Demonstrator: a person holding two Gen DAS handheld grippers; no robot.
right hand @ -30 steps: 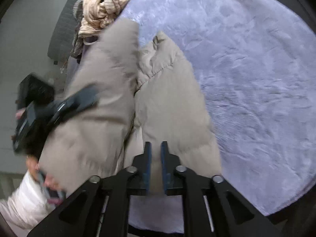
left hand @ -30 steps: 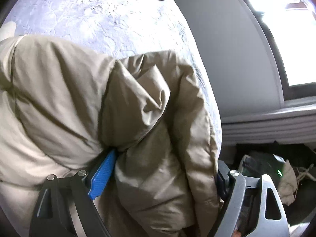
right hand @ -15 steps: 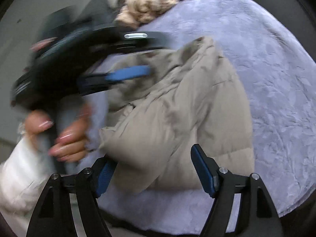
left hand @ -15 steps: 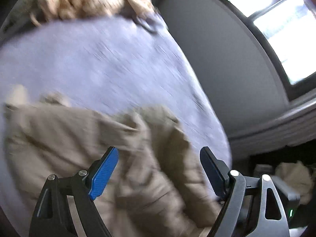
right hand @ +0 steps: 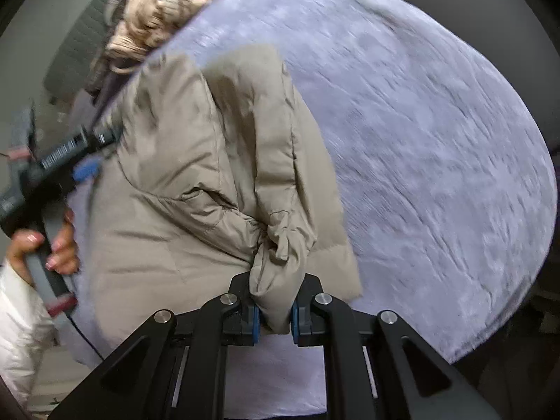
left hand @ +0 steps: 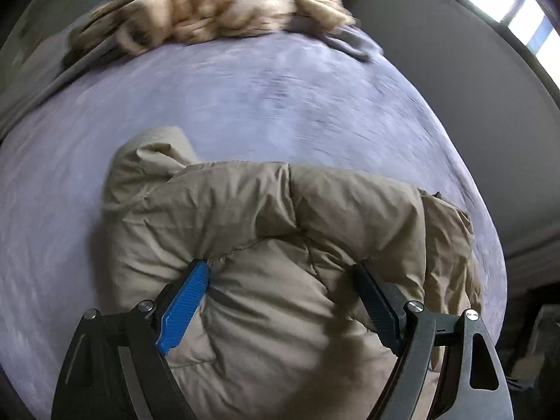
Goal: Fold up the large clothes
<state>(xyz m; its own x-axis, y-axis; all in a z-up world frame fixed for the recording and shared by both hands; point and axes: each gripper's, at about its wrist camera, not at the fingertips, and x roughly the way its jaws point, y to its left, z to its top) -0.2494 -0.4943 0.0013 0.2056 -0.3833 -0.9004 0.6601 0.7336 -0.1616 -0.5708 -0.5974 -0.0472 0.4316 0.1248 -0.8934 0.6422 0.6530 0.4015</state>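
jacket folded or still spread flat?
Partly folded, not flat: the jacket is doubled over in bunched layers on the blanket, and the right gripper has just closed on one fold.

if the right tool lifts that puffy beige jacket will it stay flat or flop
Probably flops: the puffy beige jacket bunches into soft folds where the right tool pinches it. Likely light for its bulk, given the padded quilting. Its smooth shell may slip.

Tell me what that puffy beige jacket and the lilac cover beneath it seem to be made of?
The puffy beige jacket looks like a thin, smooth woven synthetic shell over soft filling: it has a faint sheen, stitched quilt lines and crisp creases where it bunches. The lilac cover looks like plush, short-pile fleece or velvet, matte and brushed into streaks; the blur leaves the exact fabric open.
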